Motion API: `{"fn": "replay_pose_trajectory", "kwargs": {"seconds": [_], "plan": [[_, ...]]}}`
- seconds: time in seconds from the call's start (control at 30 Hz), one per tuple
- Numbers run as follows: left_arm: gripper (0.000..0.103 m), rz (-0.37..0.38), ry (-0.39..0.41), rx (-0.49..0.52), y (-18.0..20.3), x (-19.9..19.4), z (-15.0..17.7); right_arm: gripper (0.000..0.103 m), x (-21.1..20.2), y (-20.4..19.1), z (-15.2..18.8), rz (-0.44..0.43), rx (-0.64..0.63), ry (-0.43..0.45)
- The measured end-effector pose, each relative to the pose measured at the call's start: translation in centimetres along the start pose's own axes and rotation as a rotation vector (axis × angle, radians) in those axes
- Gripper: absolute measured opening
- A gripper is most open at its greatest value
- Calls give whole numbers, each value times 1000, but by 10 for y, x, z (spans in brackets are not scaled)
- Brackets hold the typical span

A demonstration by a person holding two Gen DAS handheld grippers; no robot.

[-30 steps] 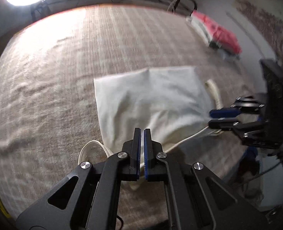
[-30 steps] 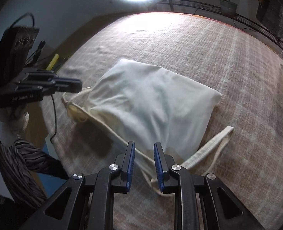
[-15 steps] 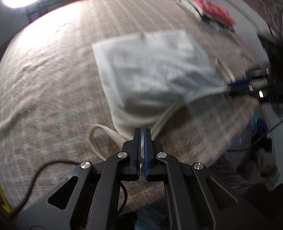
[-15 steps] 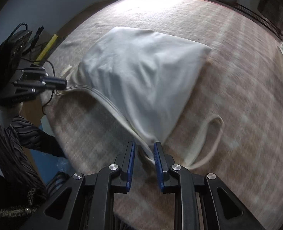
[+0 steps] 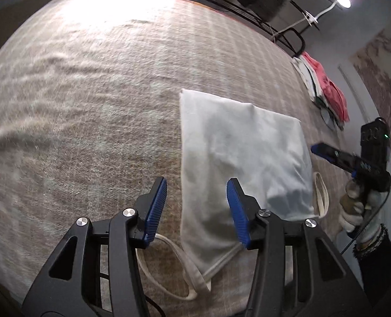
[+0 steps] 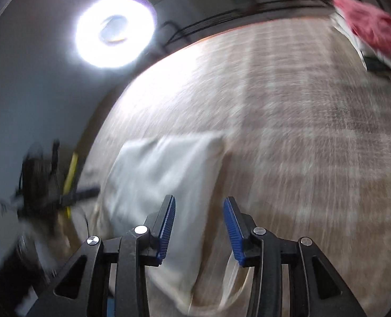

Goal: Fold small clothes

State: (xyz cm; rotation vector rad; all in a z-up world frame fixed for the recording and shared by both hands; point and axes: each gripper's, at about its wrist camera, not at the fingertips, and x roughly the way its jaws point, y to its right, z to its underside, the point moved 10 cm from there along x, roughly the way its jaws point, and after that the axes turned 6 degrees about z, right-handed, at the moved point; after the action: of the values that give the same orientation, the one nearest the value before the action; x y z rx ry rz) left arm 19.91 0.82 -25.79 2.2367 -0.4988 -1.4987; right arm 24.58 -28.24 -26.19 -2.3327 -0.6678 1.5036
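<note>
Cream cloth bag point(image 5: 237, 153) lies flat beneath opening left claw point(image 5: 196, 208)

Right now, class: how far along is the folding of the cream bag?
Done: the cream bag lies folded flat on the carpet, and a pile of clothes sits at the far edge. In hand: nothing; the left gripper and right gripper are both opening, with no cloth pinched. Left: the straps trail loose beside the bag; probably a further fold, then the pile.
</note>
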Motion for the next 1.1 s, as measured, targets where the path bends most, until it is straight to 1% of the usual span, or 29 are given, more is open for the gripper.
{"fn": "replay_pose_trajectory", "kwargs": {"seconds": [0.07,0.1,0.13,0.17,0.2,0.23,0.27,0.3,0.33,0.43,0.47,0.5,0.53,0.57,0.6,0.63,0.67,0.77,0.9,0.93,0.97,1.0,1.03,1.07,1.1], "plan": [[48,-4,-7,-2,-3,5,0,41,13,11,-17,1,59,20],[48,-10,-7,0,-3,6,2,38,19,15,-23,0,78,23],[48,-16,-8,6,-4,8,2,32,25,16,-28,-8,91,25],[48,-19,-8,11,-6,7,2,30,31,16,-34,-14,93,21],[48,-24,-7,15,-6,9,1,25,36,13,-38,-14,83,17],[48,-33,-6,19,-8,9,0,16,40,10,-41,-10,67,14],[48,-39,-2,20,-9,10,-1,12,44,8,-44,12,37,8],[48,-41,0,17,-9,12,-1,4,49,6,-45,48,9,4],[48,-39,2,12,-9,13,-2,0,55,10,-48,113,-17,-2],[48,-31,15,2,-10,9,-3,0,59,12,-58,143,-15,12],[48,-21,19,-3,-10,6,-2,2,55,12,-59,154,-21,24],[48,-11,22,-9,-10,4,-1,5,52,9,-60,149,-23,31],[48,6,23,-18,-10,1,0,8,48,7,-58,125,-14,30],[48,22,21,-28,-9,0,2,14,43,4,-53,92,3,23],[48,35,17,-36,-10,-1,4,33,37,4,-49,67,19,21],[48,52,8,-49,-9,0,6,40,30,4,-43,45,36,28],[48,62,0,-60,-10,1,8,40,22,4,-35,22,51,35],[48,94,-21,-95,-10,6,13,40,10,9,-8,-45,103,15],[48,131,-23,-127,-9,6,11,40,7,14,25,-116,184,-5],[48,119,-16,-138,-10,5,11,40,7,15,32,-148,214,-5],[48,76,2,-136,-11,3,10,40,7,17,35,-166,235,-6],[48,13,29,-108,-12,-1,7,40,8,16,38,-178,255,-6],[48,-36,57,-57,-9,-4,5,40,7,16,39,-161,267,8],[48,-56,72,-21,-3,-6,4,39,0,16,39,-130,249,35],[48,-60,84,5,4,-8,4,35,-6,14,40,-101,217,63]]}}
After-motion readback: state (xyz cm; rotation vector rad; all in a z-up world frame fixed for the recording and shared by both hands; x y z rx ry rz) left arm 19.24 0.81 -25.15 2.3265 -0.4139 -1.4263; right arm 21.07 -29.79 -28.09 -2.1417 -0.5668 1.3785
